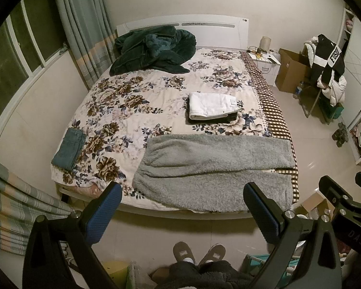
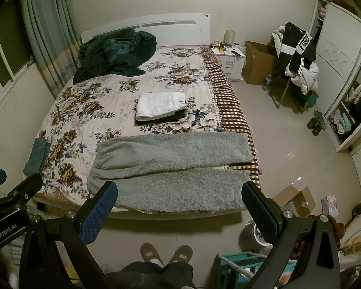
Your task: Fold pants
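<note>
Grey fleece pants (image 1: 211, 168) lie flat across the near edge of the bed, waist at the left, both legs reaching right; they also show in the right wrist view (image 2: 170, 171). My left gripper (image 1: 183, 190) is open and empty, held back from the bed above the floor, with the pants' near leg between its blue pads. My right gripper (image 2: 179, 190) is open and empty at about the same height; it also shows at the right edge of the left wrist view (image 1: 344, 183).
A stack of folded white and dark pants (image 1: 213, 108) lies mid-bed on the floral quilt (image 1: 122, 110). Folded teal pants (image 1: 69, 149) sit at the bed's left edge. A dark green blanket (image 1: 154, 50) lies by the headboard. Slippered feet (image 1: 197, 252) stand on the tile.
</note>
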